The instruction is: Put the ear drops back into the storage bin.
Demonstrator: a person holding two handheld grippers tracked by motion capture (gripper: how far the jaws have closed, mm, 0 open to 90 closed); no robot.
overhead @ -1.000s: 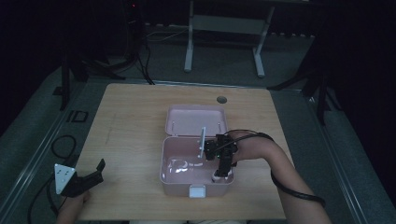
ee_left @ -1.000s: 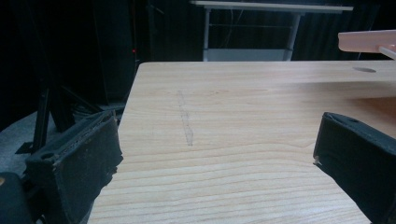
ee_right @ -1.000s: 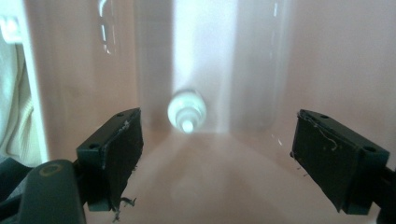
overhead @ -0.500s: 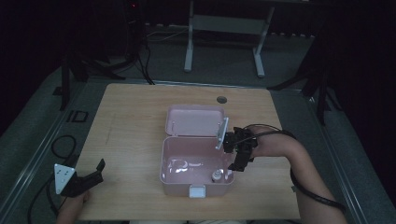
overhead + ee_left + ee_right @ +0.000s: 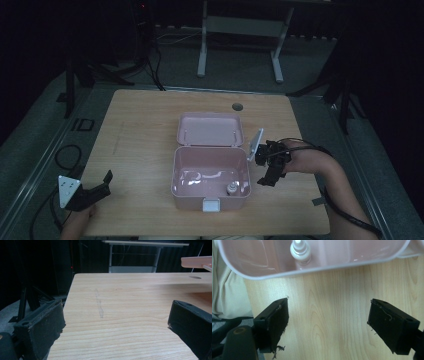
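Observation:
A pink box (image 5: pixel 211 172) stands open in the middle of the wooden table (image 5: pixel 140 135), its lid (image 5: pixel 210 129) laid back behind it. A small white bottle (image 5: pixel 232 189) stands upright in the box's front right corner; the right gripper view shows the bottle (image 5: pixel 300 252) just inside the box wall (image 5: pixel 317 267). My right gripper (image 5: pixel 267 177) hovers over bare wood just right of the box, open and holding nothing (image 5: pixel 328 322). My left gripper (image 5: pixel 100 186) rests at the table's front left corner, open (image 5: pixel 115 325), far from the box.
A round cable hole (image 5: pixel 237 106) sits near the table's far edge. A metal stand (image 5: pixel 240 30) and cables lie on the dark floor beyond. Light cloth (image 5: pixel 227 290) shows at the table's near edge in the right gripper view. Bare wood spreads left of the box.
My right gripper has pulled out of the box and moved right, leaving the white bottle standing inside. The left gripper has stayed put.

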